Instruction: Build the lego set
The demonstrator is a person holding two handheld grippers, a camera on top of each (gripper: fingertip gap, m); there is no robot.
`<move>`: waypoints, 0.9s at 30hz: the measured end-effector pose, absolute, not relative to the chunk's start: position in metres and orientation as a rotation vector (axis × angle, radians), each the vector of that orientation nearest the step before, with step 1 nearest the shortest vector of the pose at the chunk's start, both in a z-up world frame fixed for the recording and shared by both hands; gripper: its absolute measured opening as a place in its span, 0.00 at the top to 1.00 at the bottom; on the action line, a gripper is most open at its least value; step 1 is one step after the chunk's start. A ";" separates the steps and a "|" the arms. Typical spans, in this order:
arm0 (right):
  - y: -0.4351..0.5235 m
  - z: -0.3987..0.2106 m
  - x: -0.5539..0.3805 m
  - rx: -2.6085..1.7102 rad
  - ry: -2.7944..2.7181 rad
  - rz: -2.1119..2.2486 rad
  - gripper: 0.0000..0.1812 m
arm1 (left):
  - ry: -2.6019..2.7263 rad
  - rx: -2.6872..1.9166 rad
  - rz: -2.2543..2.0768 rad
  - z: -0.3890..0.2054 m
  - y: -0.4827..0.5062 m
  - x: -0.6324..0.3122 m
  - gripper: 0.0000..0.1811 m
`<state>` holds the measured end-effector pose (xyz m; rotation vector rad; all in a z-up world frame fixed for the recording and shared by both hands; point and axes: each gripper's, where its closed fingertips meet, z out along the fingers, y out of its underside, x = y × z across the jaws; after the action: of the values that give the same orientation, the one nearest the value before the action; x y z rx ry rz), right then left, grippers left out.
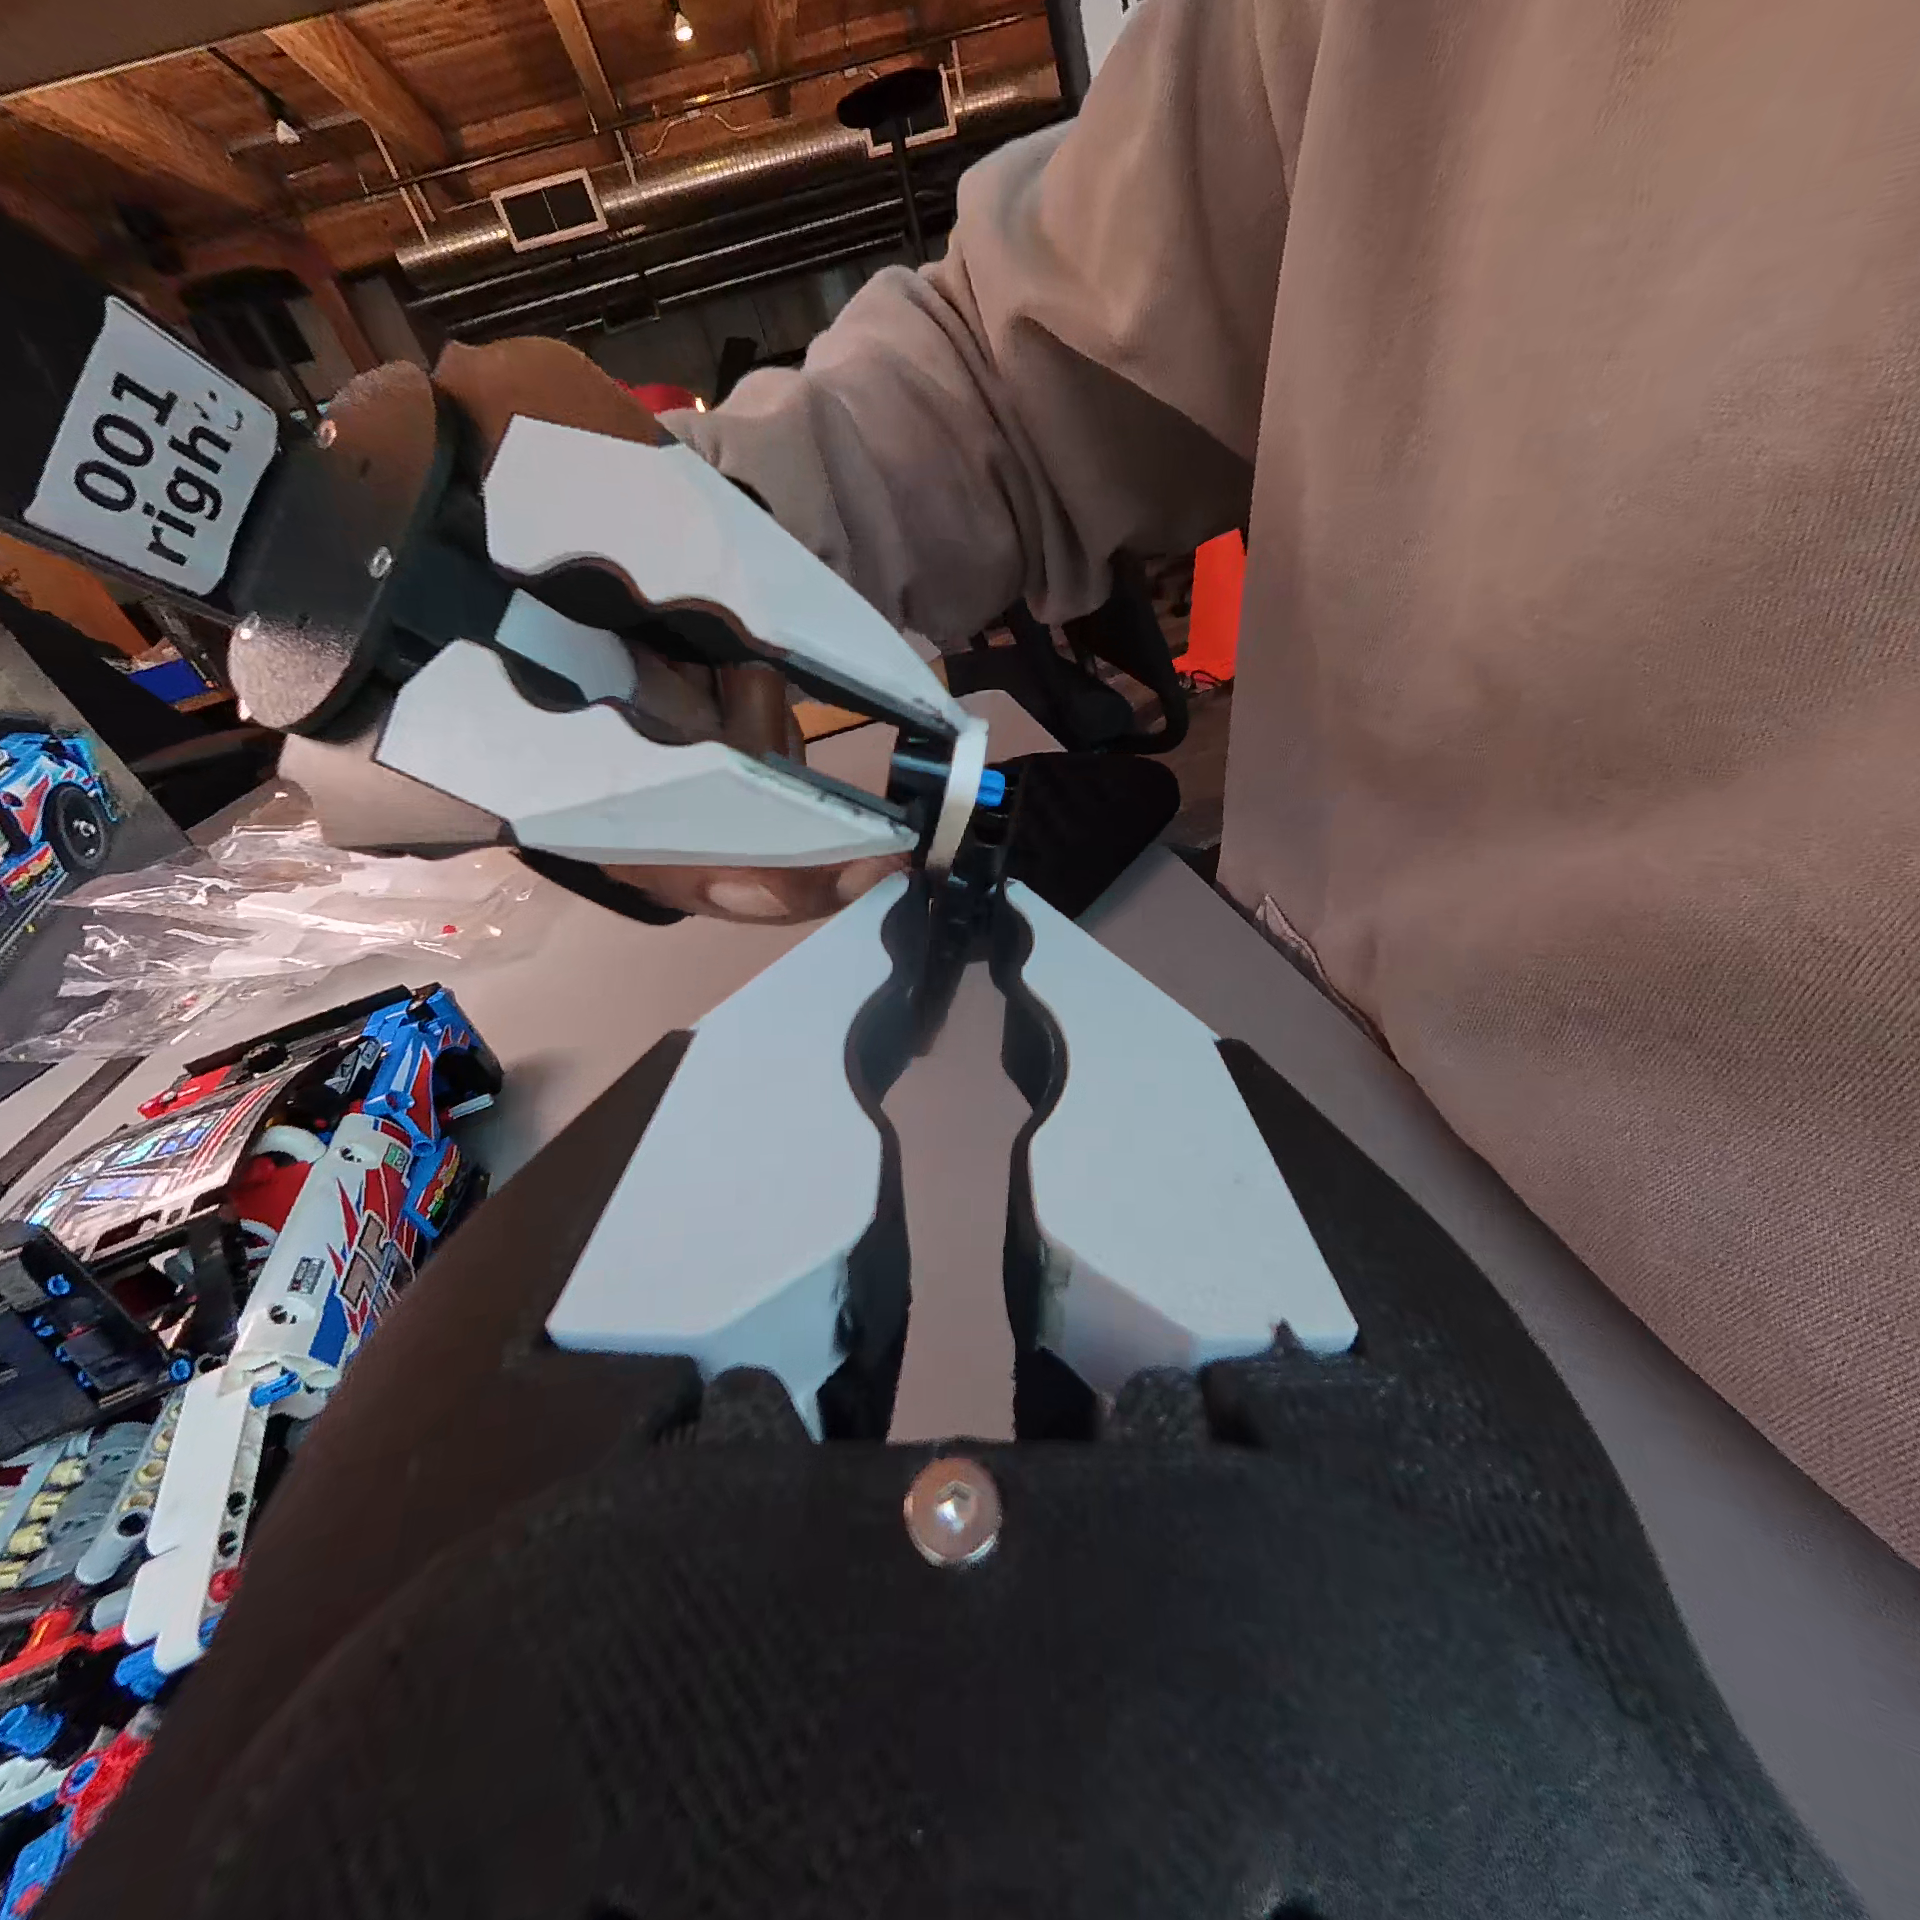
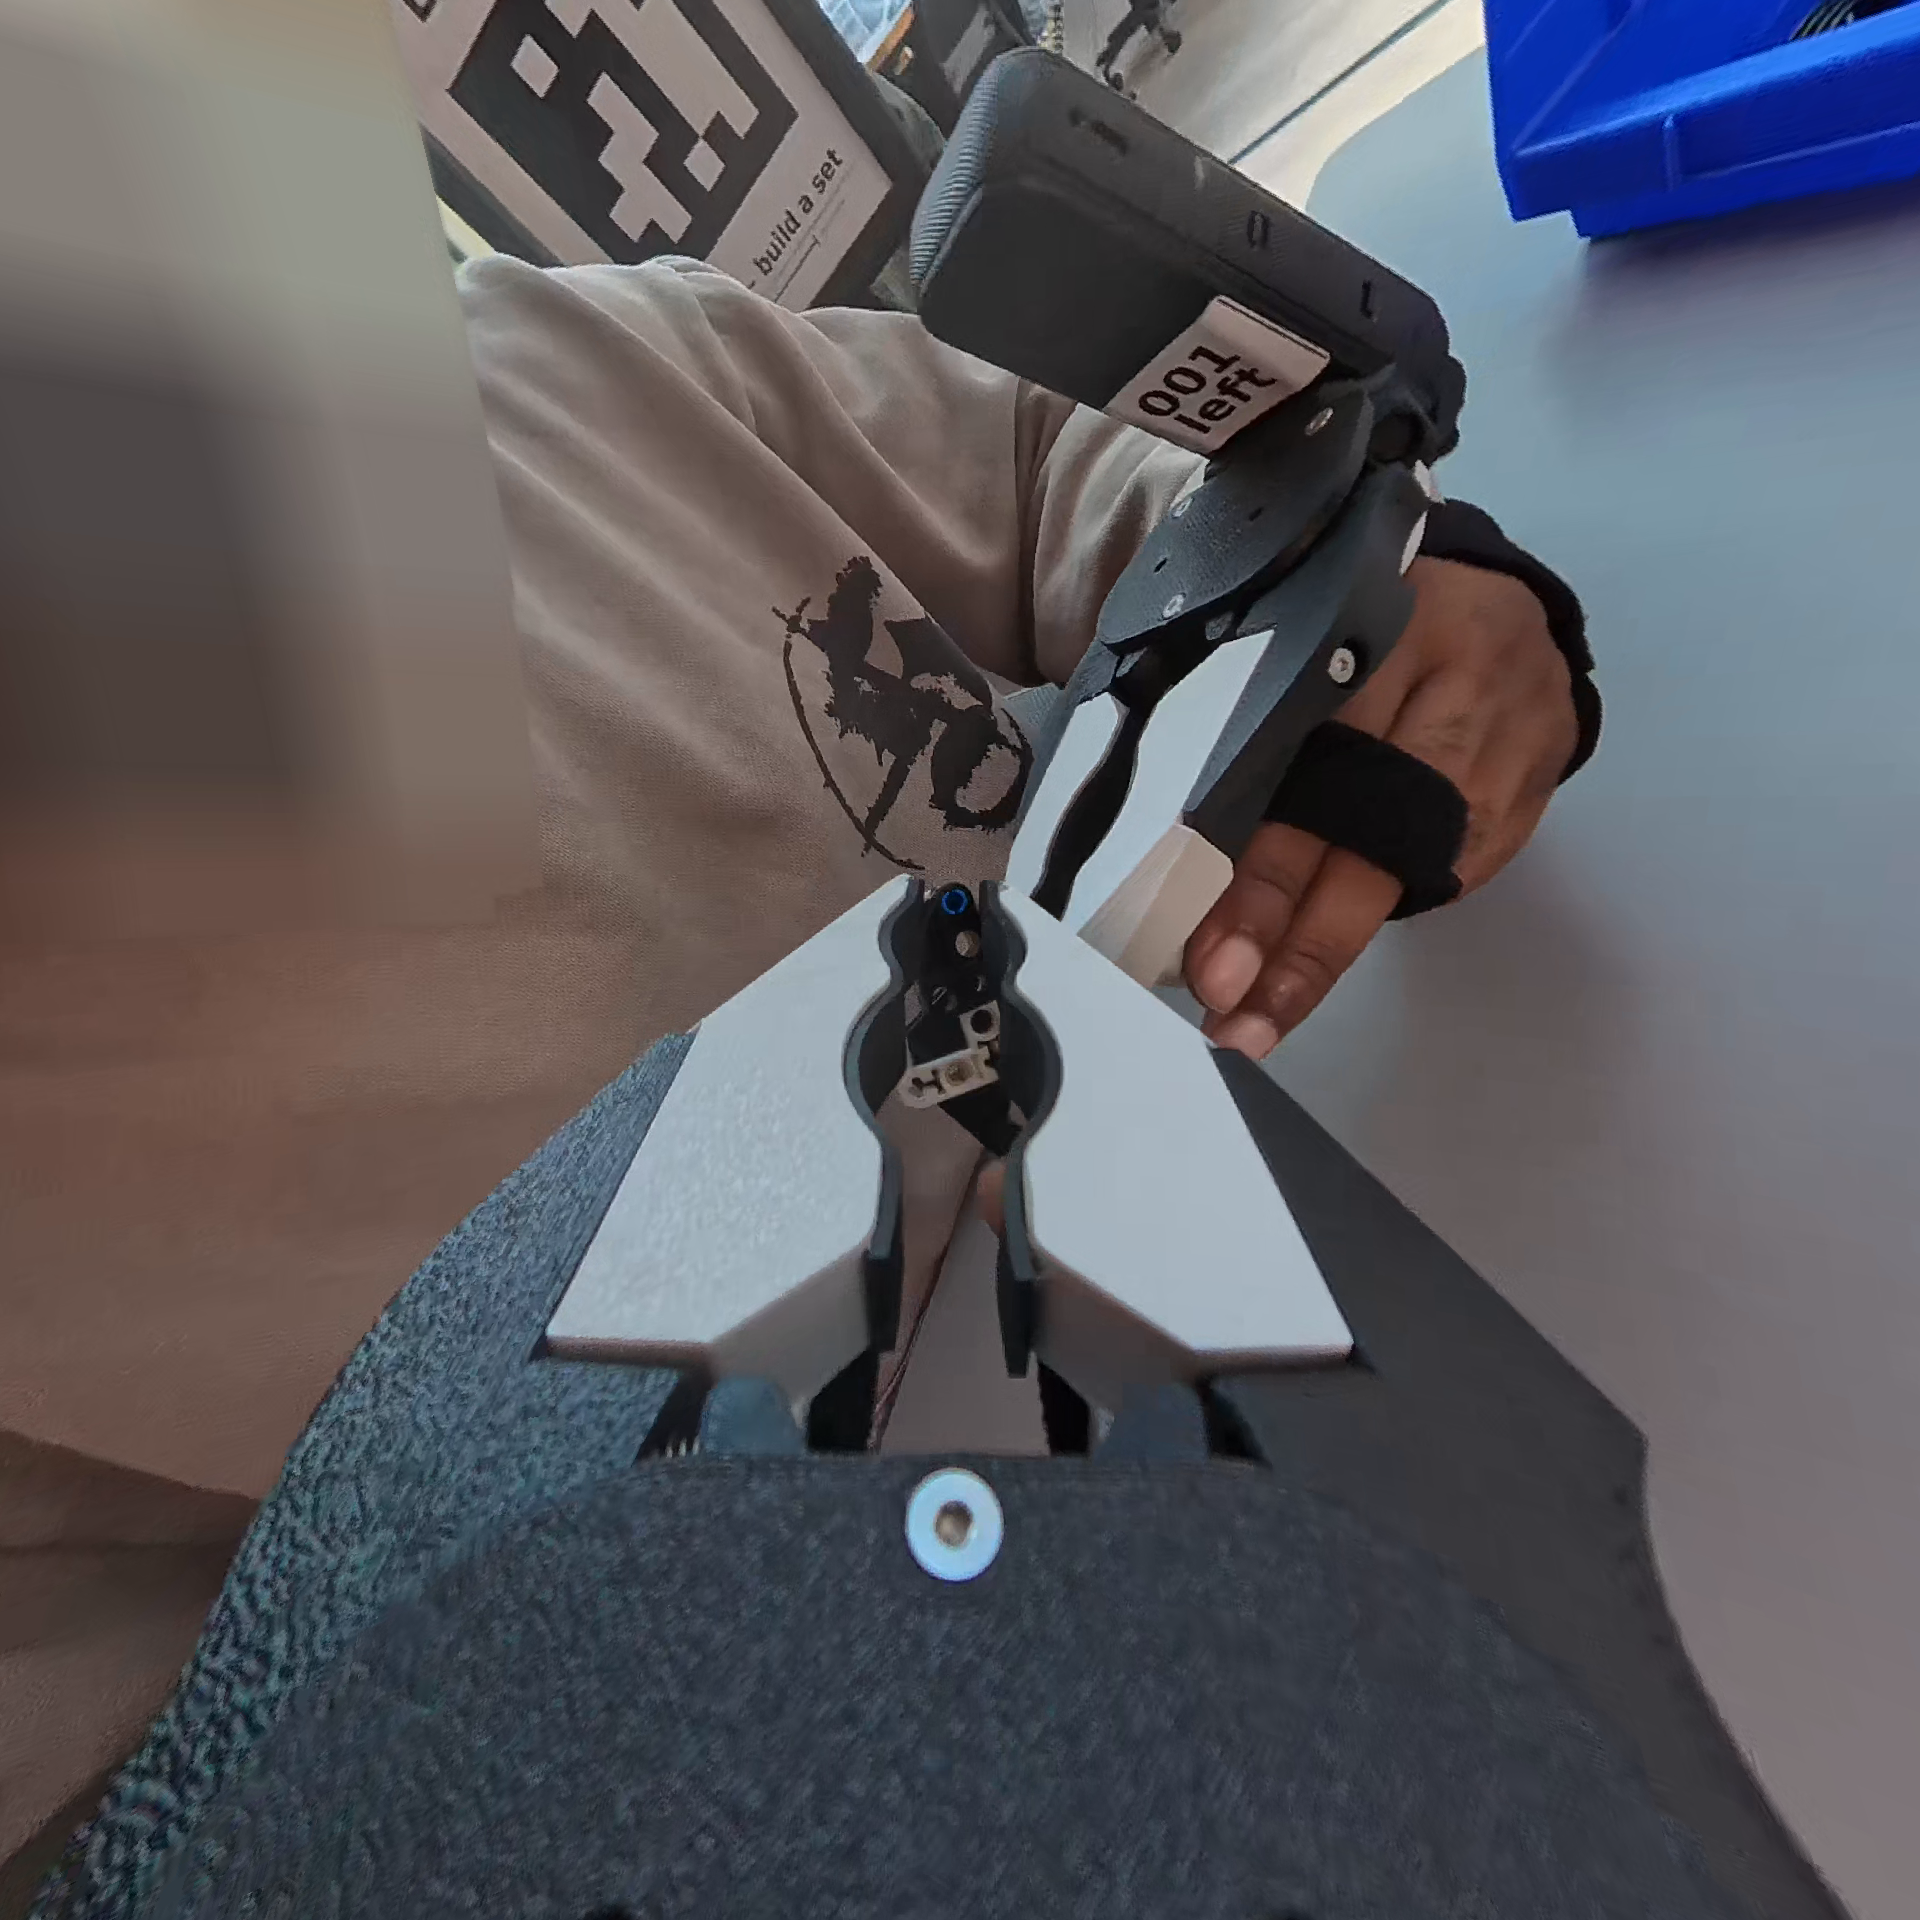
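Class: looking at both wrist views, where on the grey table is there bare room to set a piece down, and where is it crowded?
Bare: the grey table between the person's hand and the blue bin. Crowded: the side with the lego car and plastic bags.

I count two grippers, my left gripper (image 1: 951,904) and my right gripper (image 1: 925,790), closed together on one small black-and-white piece assembly (image 1: 961,831). Also on the table: one partly built car (image 1: 260,1195), one clear plastic bag (image 1: 239,904) and one blue bin (image 2: 1704,104).

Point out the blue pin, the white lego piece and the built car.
blue pin (image 1: 994,781), left wrist view, its exposed end.
white lego piece (image 1: 961,795), left wrist view, mid-strip.
built car (image 1: 343,1184), left wrist view, white side panel.
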<state>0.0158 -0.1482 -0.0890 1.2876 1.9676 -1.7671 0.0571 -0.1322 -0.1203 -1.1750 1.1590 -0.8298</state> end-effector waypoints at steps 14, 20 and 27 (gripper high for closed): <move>-0.135 -0.082 -0.008 1.768 1.845 -1.703 0.97 | 1.078 -1.163 -1.030 -0.111 -0.133 0.042 0.96; -0.121 -0.026 -0.008 1.584 2.007 -2.150 0.86 | 0.840 -0.920 -1.629 -0.058 -0.155 0.002 0.96; -0.100 -0.053 -0.001 1.617 2.248 -2.265 0.90 | 0.704 -0.807 -1.957 -0.045 -0.149 -0.033 0.96</move>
<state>-0.0007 -0.1005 -0.0530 1.6169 2.2479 -2.2648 -0.0325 -0.1492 -0.0450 -0.8068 0.7041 -1.9568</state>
